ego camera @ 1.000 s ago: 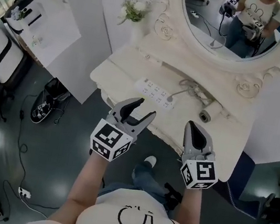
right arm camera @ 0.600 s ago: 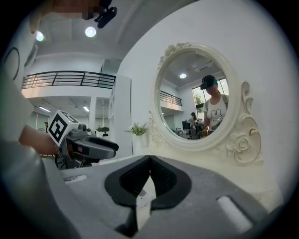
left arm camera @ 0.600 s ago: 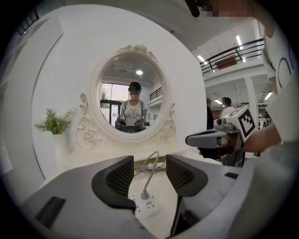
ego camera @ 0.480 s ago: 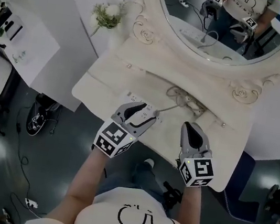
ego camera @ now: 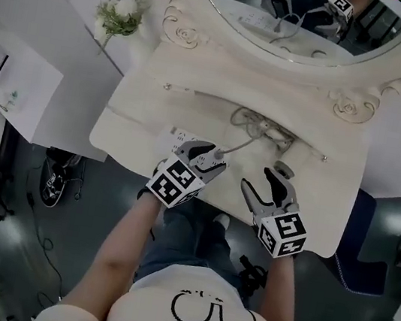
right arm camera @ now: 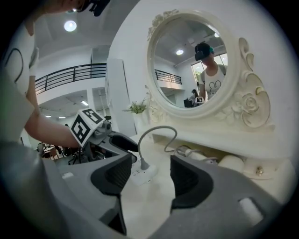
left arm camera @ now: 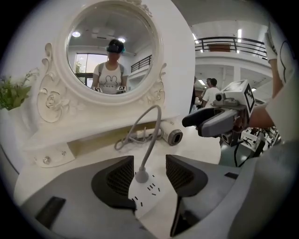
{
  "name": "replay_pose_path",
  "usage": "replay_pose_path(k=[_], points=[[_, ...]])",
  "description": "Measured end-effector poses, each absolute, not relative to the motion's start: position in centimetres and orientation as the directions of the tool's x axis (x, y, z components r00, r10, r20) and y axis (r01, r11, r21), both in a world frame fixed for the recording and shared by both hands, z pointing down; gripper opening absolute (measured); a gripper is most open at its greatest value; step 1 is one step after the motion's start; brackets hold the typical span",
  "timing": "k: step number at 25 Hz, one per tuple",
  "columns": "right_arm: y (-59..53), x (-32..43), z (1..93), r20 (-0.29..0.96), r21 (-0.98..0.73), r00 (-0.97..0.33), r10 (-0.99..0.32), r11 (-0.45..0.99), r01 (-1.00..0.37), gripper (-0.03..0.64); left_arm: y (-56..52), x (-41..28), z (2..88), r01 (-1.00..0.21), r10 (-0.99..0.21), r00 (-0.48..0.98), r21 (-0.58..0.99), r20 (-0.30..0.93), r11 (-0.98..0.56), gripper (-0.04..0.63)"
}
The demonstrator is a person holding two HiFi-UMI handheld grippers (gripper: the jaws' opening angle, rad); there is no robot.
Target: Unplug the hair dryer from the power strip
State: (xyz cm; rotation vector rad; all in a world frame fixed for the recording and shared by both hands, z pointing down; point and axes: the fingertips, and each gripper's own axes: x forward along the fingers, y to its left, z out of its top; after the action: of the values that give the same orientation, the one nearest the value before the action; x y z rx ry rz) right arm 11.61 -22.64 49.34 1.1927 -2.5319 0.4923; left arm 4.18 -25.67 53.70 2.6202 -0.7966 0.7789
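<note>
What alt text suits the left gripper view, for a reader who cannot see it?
The left gripper, jaws open, straddles a white power strip with a grey plug in it, on a cream vanity table. Behind are a hair dryer and a round mirror.

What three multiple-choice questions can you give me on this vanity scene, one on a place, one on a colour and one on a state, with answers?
1. Where does the hair dryer lie?
A on the floor
B on the vanity top
C in a drawer

2. What colour is the power strip?
A white
B black
C red

3. The grey plug is:
A seated in the strip
B lying loose on the table
C cut from its cord

Answers: 1 B, it rests below the mirror; 2 A, its casing shows white; 3 A, it stands upright in a socket.
</note>
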Motion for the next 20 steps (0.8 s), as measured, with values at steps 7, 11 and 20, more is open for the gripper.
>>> replay_pose_path(k=[7, 11, 20], points=[[-23.6, 9.6, 52.6, 0.458, -0.180, -0.643, -0.613, 0.645, -0.743, 0.291, -26.6, 5.0, 57.0, -0.464, -0.285, 0.697, 0.111, 0.658, -0.879, 0.148], [-24.4, 8.4, 53.7, 0.472, -0.190, -0.655, -0.590, 0.657, -0.729, 0.291, -27.6, 4.9, 58.1, -0.409, -0.245, 0.676, 0.078, 0.695, -0.909, 0.059], [-26.1, 4.4, 57.7, 0.513, -0.140, -0.706, -0.488, 0.764, -0.630, 0.291, -27.5, 5.1, 57.7, -0.346, -0.064, 0.720, 0.277, 0.691, -0.896, 0.057]])
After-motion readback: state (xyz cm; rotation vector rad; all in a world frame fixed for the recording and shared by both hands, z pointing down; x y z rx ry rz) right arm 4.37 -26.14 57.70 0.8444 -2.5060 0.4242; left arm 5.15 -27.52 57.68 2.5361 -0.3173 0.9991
